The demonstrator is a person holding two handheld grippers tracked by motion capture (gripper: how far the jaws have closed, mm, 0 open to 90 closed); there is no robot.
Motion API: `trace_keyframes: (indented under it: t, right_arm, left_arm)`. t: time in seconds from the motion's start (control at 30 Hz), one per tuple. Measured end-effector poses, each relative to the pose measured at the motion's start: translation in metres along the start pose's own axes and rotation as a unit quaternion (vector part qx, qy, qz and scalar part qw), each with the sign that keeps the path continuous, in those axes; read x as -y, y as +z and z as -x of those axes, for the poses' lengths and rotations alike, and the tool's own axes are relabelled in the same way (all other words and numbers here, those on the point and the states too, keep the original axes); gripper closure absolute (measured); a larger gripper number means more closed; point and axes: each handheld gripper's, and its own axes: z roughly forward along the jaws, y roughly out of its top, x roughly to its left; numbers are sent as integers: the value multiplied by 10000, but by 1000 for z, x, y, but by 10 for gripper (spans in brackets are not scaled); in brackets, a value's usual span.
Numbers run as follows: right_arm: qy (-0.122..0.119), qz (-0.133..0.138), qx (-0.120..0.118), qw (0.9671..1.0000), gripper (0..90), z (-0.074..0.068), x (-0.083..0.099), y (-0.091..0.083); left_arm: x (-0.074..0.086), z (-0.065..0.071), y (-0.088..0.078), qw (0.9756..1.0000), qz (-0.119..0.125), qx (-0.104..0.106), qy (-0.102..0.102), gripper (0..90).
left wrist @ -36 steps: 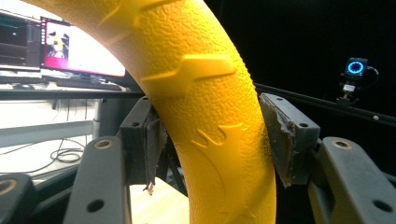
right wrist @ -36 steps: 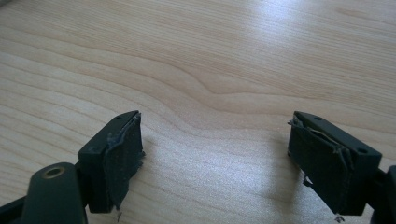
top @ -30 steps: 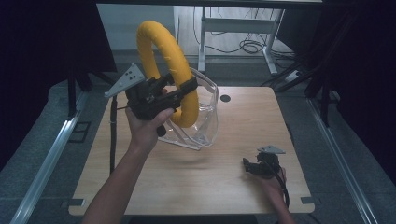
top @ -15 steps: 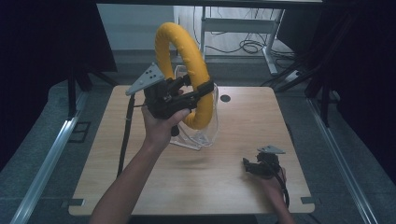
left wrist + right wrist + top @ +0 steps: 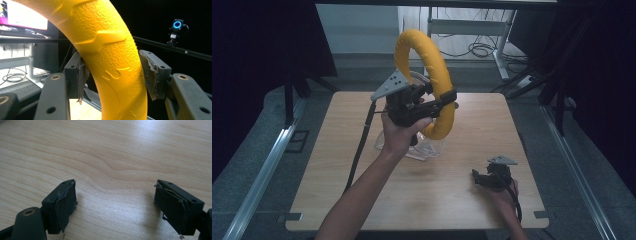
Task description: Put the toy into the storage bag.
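- The right gripper (image 5: 477, 176) sits low by the near right corner of the pale wooden table (image 5: 337, 200), close to its near edge and its right edge; in the right gripper view its 2 black jaws stand spread with bare wood between them (image 5: 115, 202).
- The near half of the table is open board, with free room between the right gripper and the person's left forearm (image 5: 362, 195).
- Mid-table, a clear plastic container (image 5: 422, 147) rests on the wood, just below the raised left hand (image 5: 399, 132).
- The left gripper (image 5: 439, 102) is held above the table's middle, its 2 pads pinching a textured yellow rubber ring (image 5: 434, 75) from both sides; the left gripper view shows both pads pressed on the ring's band (image 5: 112, 62).
- The ring stands upright in the air, well clear of all 4 table edges, its top rising past the far edge as seen from the high view.
- Beyond the far edge lie a grey floor, cables (image 5: 477, 50) and a metal frame (image 5: 472, 25).
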Motion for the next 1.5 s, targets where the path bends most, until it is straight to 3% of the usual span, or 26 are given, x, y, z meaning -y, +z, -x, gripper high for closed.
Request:
trace_keyframes:
  t: [0.37,0.6,1.17,1.5]
  right_arm:
    - [-2,2,0,10000,180,0,0,0]
    - [2,-4,-4,10000,180,0,0,0]
    - [8,-15,-8,10000,180,0,0,0]
    - [7,-17,-9,10000,180,0,0,0]
  left_arm:
    - [10,-8,7,9999,-136,-34,-64,424]
    - [23,-20,7,9995,-239,-218,-62,424]
    - [59,-50,8,9967,-457,-338,-576,424]
    - [74,-60,9,9948,-633,-424,-673,424]
